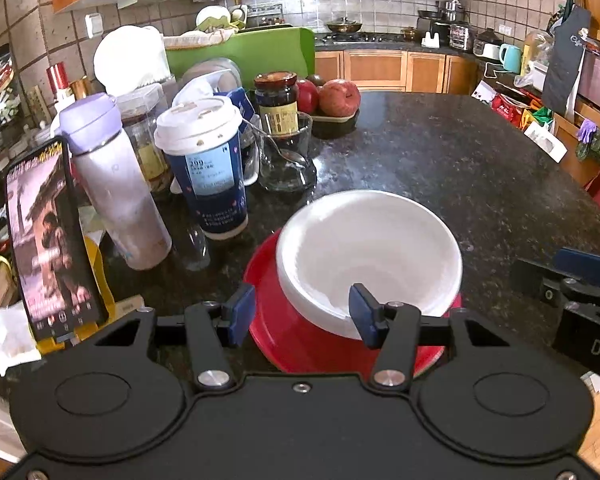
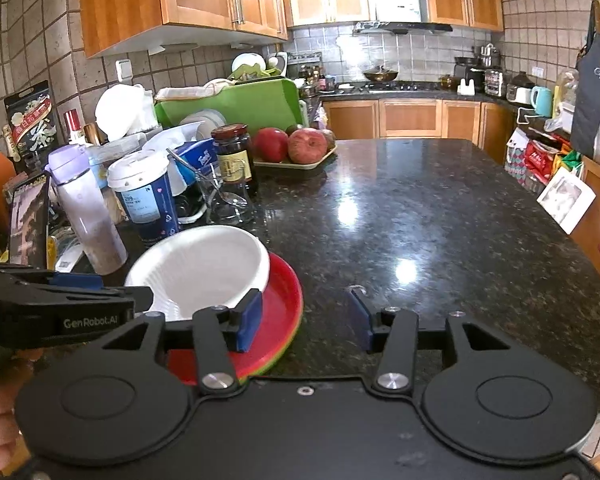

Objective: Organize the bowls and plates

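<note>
Both tools stand open, gripping nothing: left tool (image 1: 302,314) straddles the white bowl's (image 1: 368,248) rim, right tool (image 2: 304,322) beside the red plate (image 2: 284,300).

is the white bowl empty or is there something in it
Empty. The white bowl sits upright on the red plate, and both views show its bare white inside with nothing in it.

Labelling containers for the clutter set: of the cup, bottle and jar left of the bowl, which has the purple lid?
The bottle, at the far left of the three. The paper cup has a white lid, the jar a dark red one.
</note>
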Tool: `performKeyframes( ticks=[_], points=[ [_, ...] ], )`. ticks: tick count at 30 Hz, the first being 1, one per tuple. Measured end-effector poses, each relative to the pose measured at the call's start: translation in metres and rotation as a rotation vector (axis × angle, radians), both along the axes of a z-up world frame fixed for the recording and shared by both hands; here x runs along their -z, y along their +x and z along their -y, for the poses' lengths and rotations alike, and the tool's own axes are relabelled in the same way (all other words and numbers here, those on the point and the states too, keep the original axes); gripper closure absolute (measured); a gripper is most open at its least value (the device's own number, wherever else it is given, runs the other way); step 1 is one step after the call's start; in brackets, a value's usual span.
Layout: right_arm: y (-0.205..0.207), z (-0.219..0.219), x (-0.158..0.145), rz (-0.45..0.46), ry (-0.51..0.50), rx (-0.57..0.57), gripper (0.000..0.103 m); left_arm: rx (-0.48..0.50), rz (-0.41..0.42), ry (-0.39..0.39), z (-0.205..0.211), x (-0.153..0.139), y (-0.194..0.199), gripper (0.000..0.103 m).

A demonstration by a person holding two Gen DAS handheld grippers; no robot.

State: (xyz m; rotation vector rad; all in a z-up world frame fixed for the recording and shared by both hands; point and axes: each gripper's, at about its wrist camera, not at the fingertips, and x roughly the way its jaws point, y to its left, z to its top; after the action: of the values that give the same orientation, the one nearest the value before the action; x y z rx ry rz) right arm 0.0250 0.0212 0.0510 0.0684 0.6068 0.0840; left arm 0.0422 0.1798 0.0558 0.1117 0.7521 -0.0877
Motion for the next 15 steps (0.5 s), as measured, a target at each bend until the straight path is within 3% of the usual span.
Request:
performKeyframes(
  ticks=[15],
  points=[
    [-0.026,0.014,0.008,-0.008,-0.004,0.022,0.053,-0.031,-0.011,0.002,0.015,0.006,-0.032,0.045]
  ],
)
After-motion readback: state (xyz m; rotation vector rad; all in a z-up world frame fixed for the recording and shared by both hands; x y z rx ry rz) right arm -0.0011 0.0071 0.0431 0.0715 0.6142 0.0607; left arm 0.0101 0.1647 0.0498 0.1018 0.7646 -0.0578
